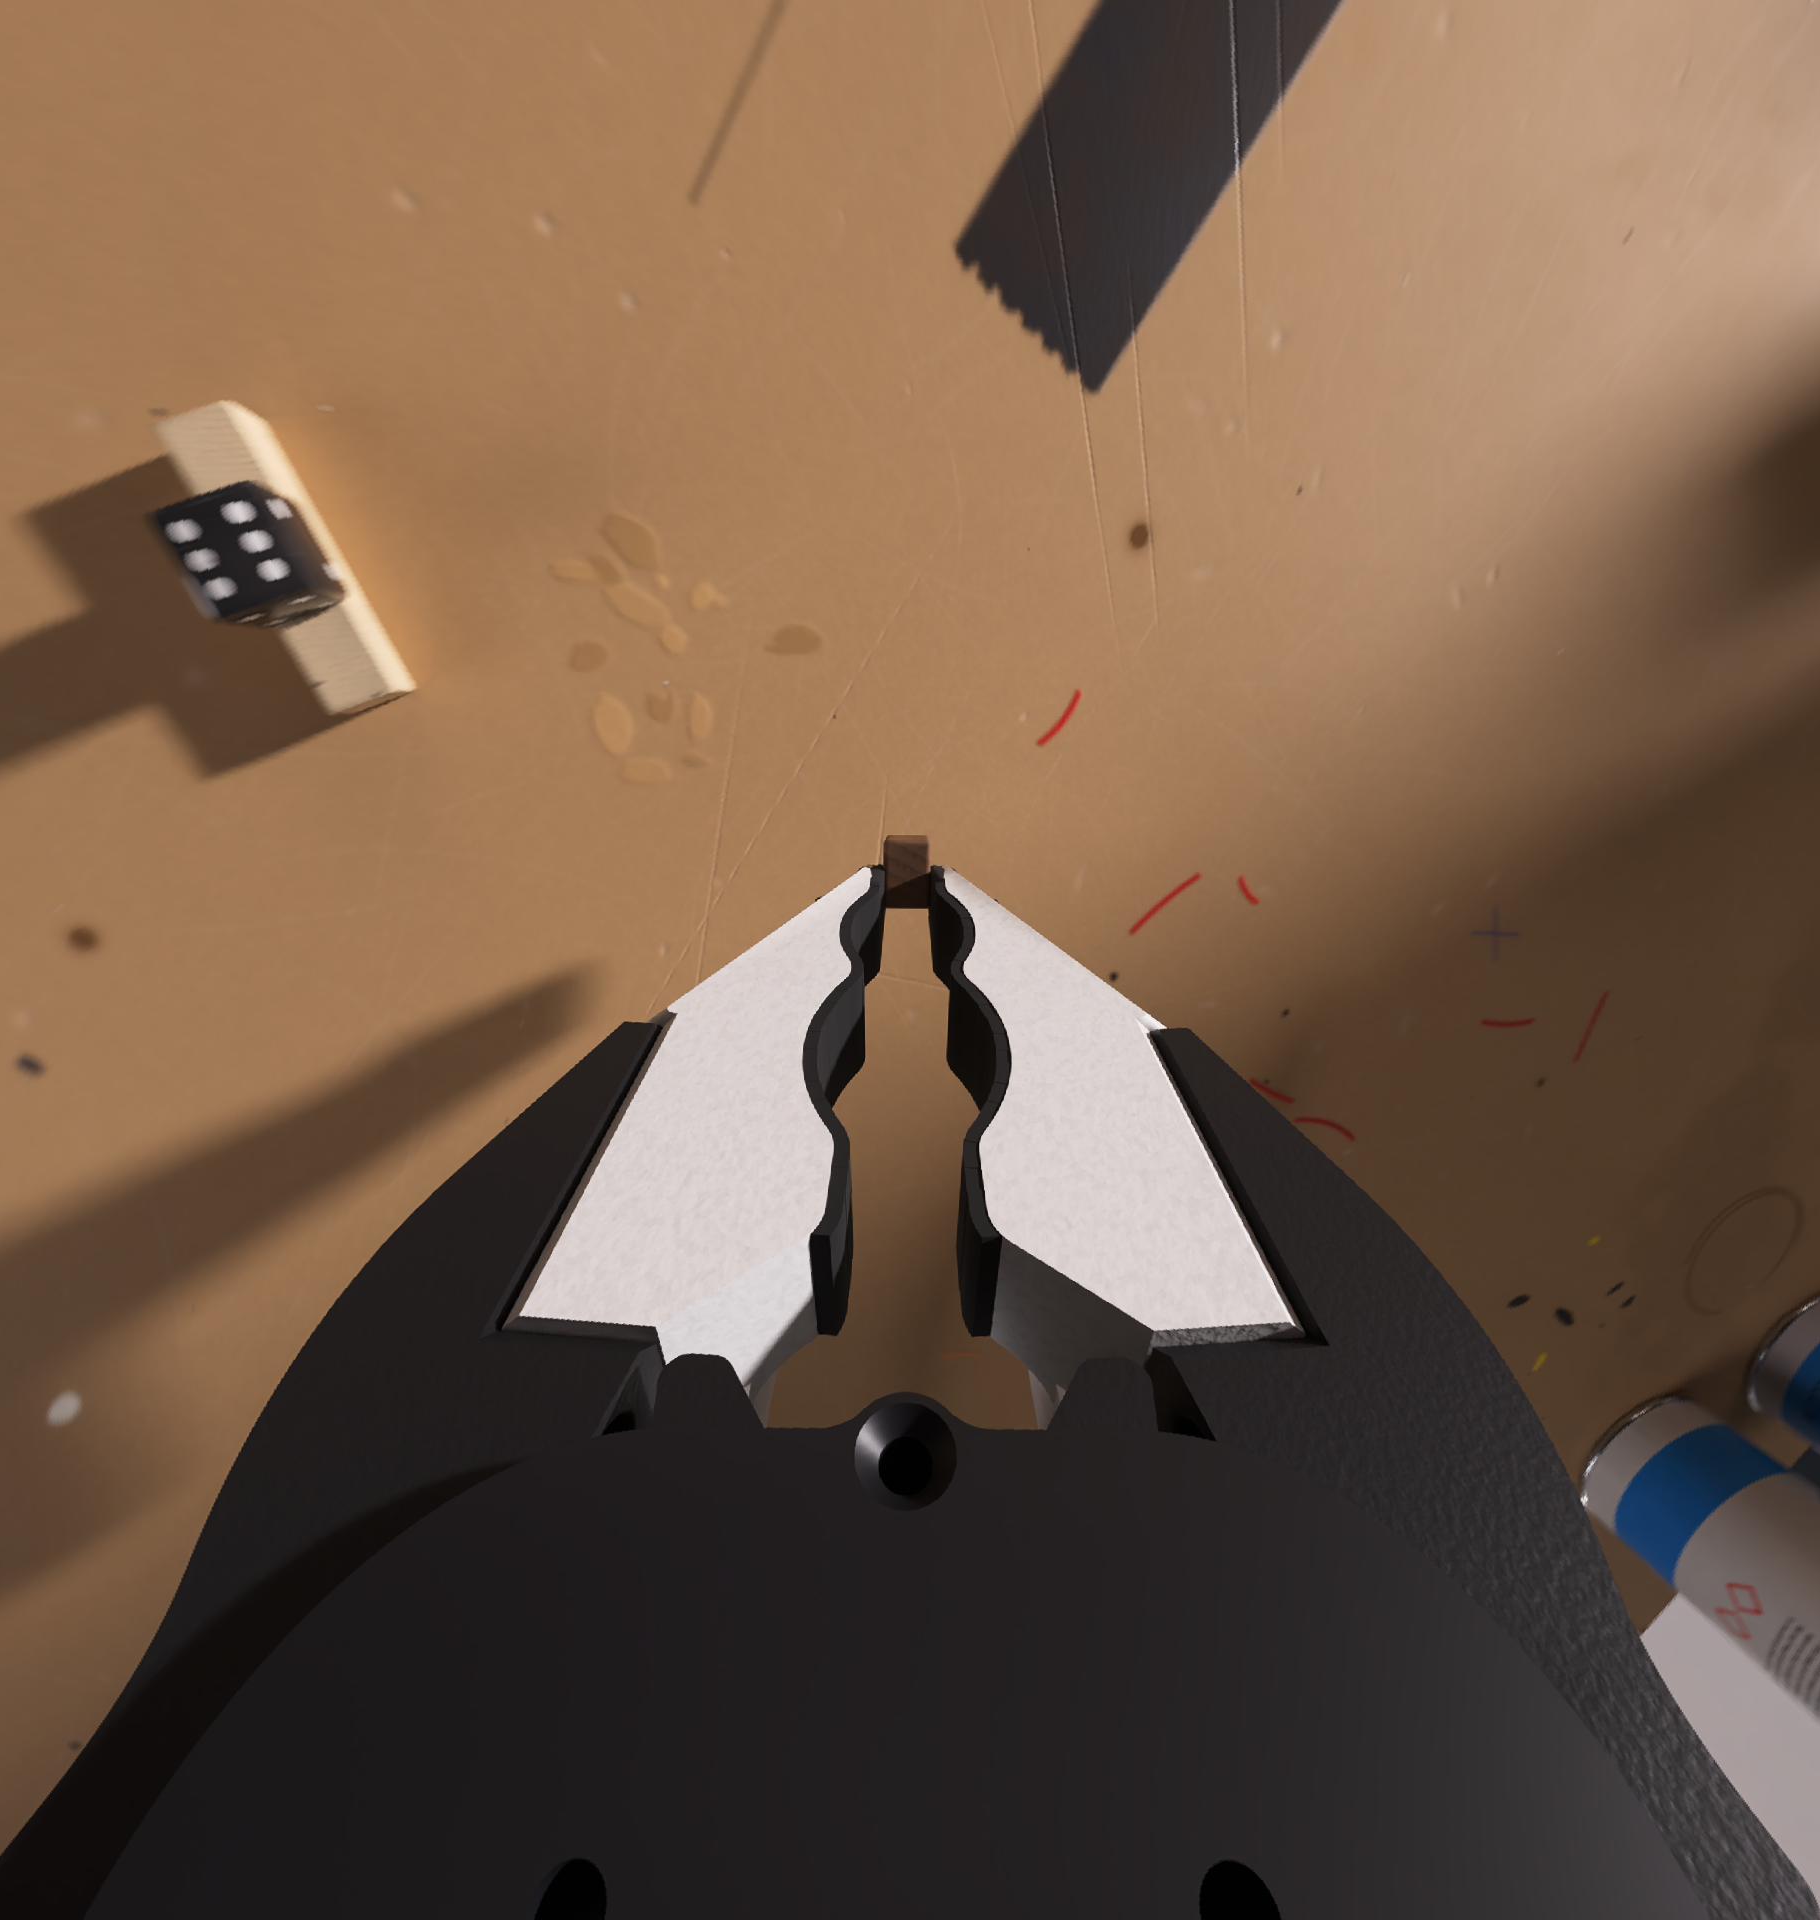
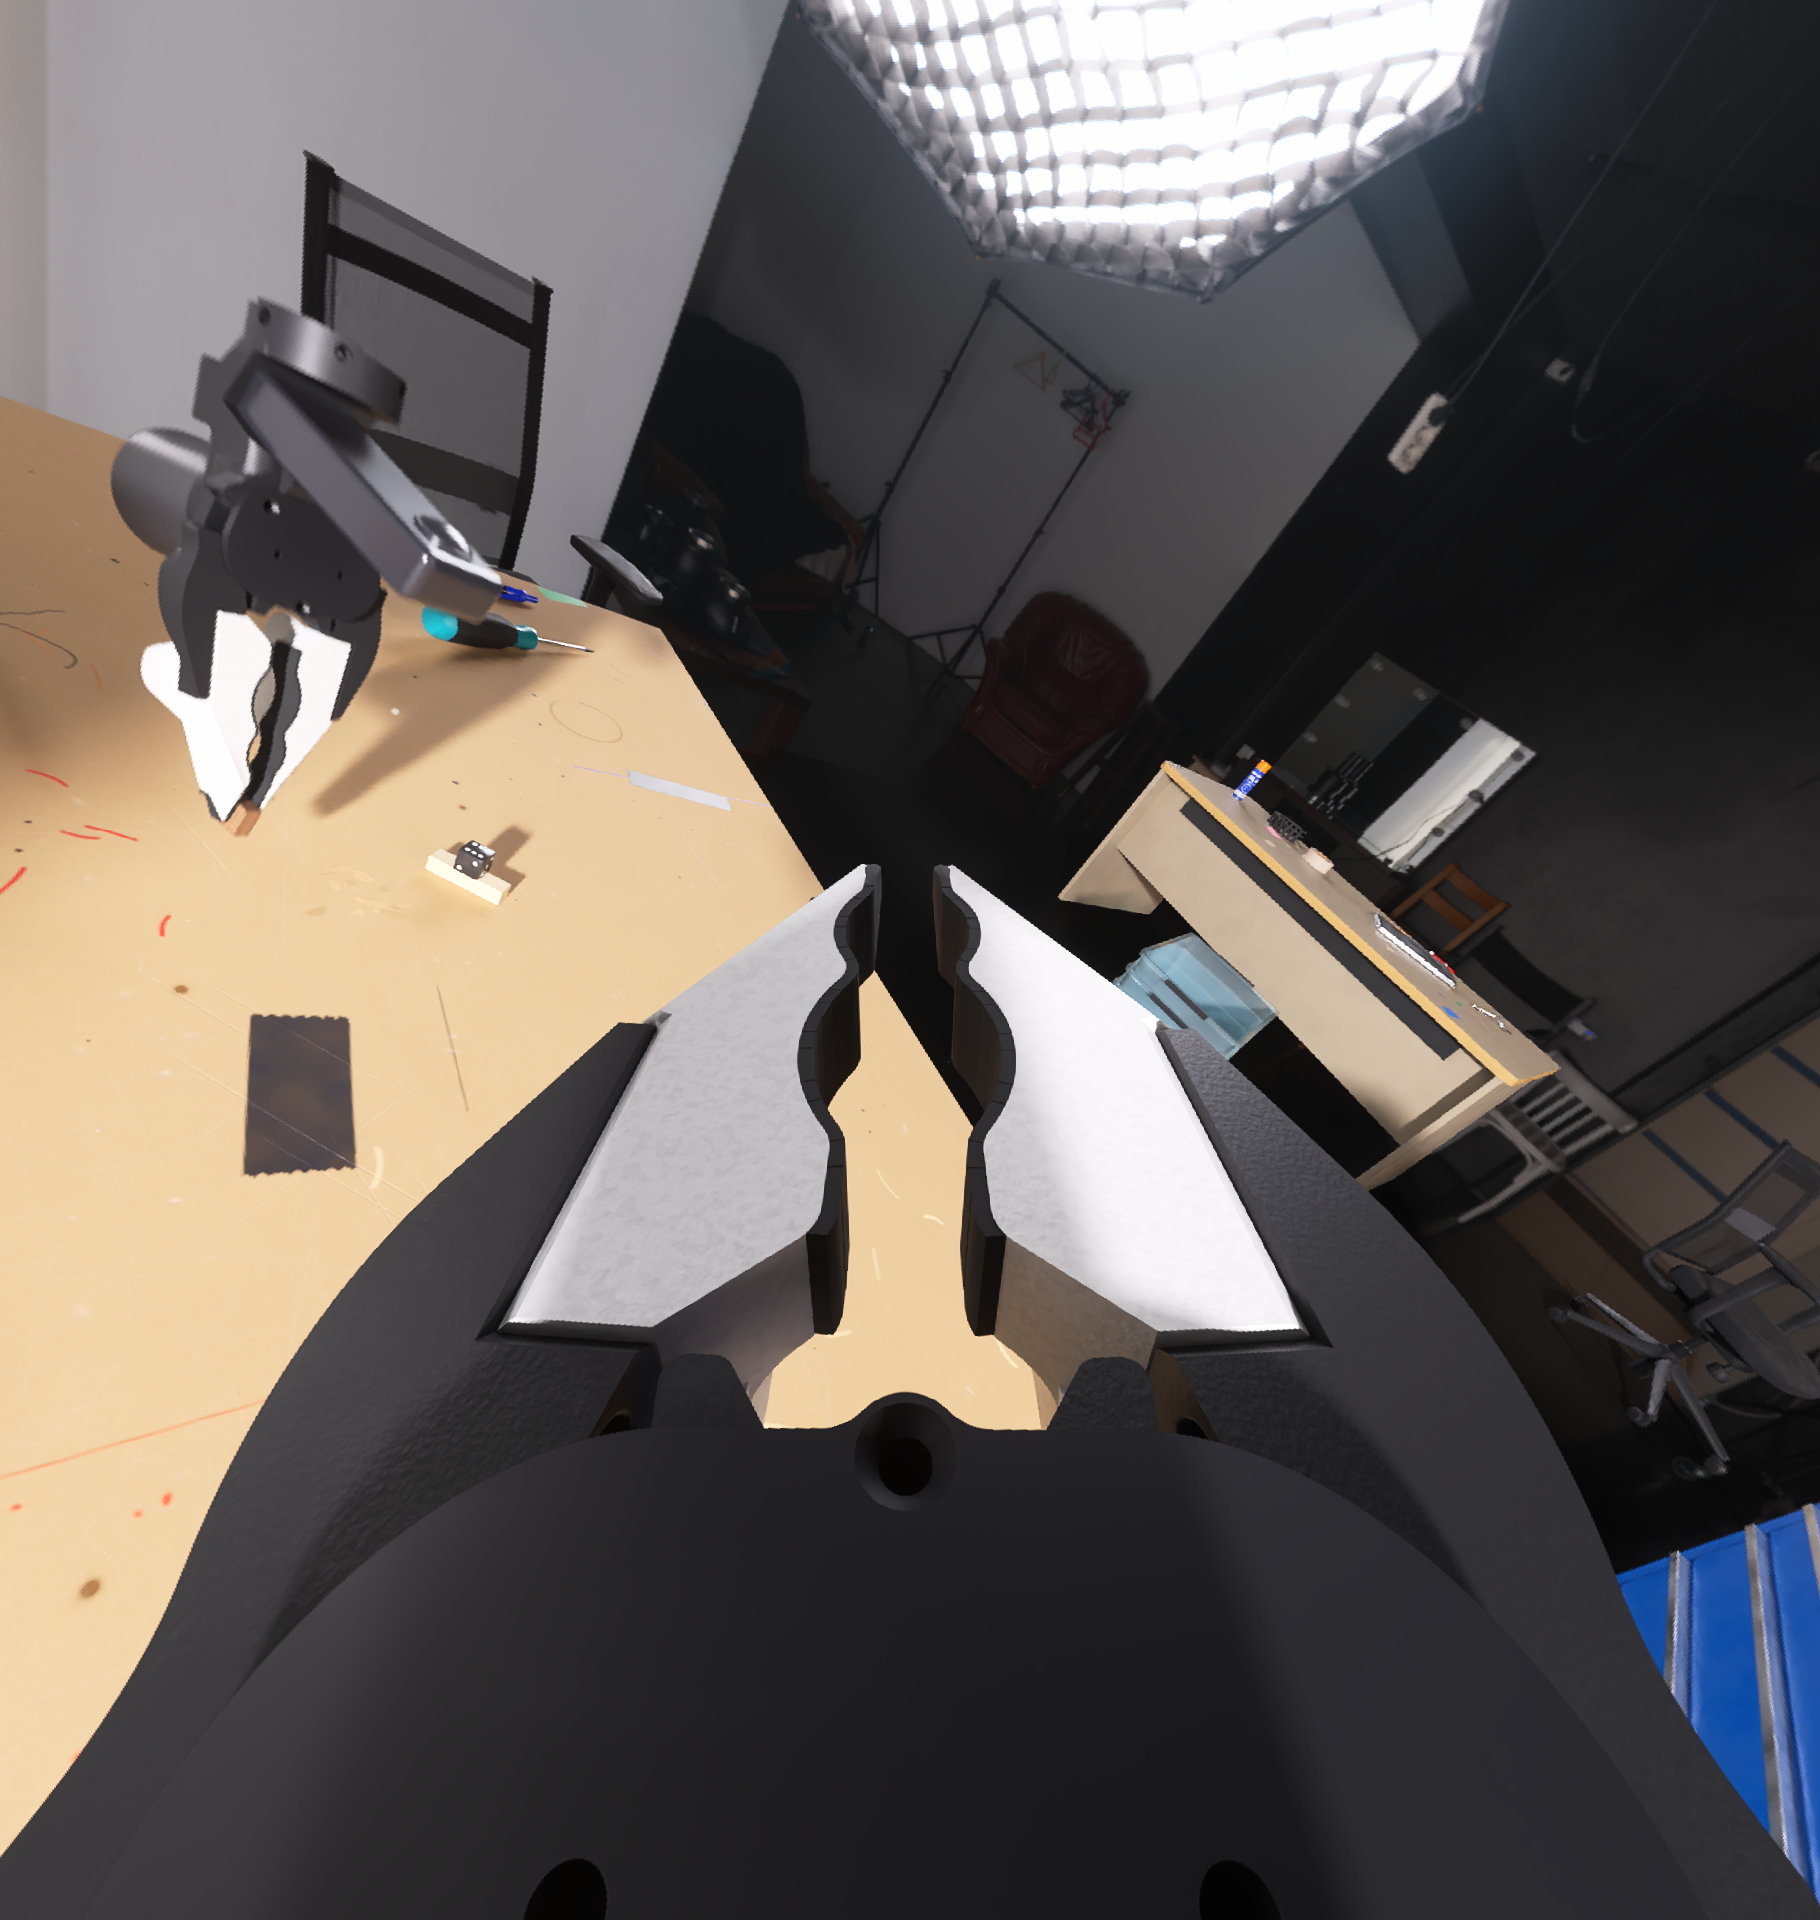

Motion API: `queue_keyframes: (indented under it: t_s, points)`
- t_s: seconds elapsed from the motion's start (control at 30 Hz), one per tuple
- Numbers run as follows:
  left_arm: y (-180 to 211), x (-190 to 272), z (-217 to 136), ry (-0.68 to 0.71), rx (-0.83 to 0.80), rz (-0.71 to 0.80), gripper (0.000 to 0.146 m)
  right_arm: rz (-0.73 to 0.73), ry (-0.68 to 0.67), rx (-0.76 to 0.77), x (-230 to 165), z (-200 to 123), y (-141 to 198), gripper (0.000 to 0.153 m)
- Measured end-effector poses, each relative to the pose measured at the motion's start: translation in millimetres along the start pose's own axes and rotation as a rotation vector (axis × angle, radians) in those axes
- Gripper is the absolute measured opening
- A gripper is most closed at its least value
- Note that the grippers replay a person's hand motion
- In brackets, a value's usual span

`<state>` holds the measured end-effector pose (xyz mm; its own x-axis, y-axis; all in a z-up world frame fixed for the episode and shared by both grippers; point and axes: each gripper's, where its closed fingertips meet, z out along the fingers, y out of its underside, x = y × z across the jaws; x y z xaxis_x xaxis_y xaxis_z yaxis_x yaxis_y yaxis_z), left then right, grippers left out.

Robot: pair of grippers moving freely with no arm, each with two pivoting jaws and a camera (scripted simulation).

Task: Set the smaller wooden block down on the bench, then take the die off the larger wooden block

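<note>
My left gripper (image 1: 907, 883) is shut on the smaller wooden block (image 1: 906, 864), a small dark brown piece held at the fingertips. The right wrist view shows this gripper (image 2: 246, 810) pointing down, with the block (image 2: 245, 823) at or just above the tan bench (image 2: 106, 1143). The larger wooden block (image 1: 366, 644), pale and long, lies flat to the left with the black die (image 1: 246, 556) on top; both also show in the right wrist view, block (image 2: 449, 871) and die (image 2: 473, 858). My right gripper (image 2: 907, 883) is empty, with its jaws a narrow gap apart, over the bench's edge.
A black tape strip (image 1: 1124, 197) lies on the bench beyond the left gripper. Blue and white cans (image 1: 1695, 1496) and a white sheet (image 1: 1799, 1745) lie at the right. A teal-handled screwdriver (image 2: 490, 631) lies at the far side. The bench edge (image 2: 760, 769) runs diagonally.
</note>
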<state>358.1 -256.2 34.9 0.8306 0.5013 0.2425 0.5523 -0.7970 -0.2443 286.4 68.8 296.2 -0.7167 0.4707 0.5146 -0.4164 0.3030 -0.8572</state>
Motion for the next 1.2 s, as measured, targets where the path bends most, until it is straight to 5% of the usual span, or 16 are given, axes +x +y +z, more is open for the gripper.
queue_keyframes:
  t_s: [0.17,0.3,0.47,0.6,0.73,1.2]
  points:
    - [-26,11,-59,-0.171,0.206,0.048,0.008,-0.006,0.010,0.007,2,-3,-3,0.010]
    - [-101,71,-95,-0.234,0.456,0.321,0.008,-0.013,0.012,0.013,2,-4,-5,0.010]
    - [-179,134,-25,-0.187,0.388,0.607,0.008,-0.038,0.010,0.018,-1,-6,-9,0.010]
    - [-206,155,33,-0.054,0.347,0.611,0.008,-0.060,0.012,0.020,-1,-10,-13,0.009]
    - [-204,146,73,-0.072,0.227,0.583,0.008,-0.074,0.019,0.012,0,-12,-13,0.010]
    - [-188,134,102,-0.040,0.073,0.497,0.008,-0.081,-0.002,-0.058,0,-3,8,0.011]
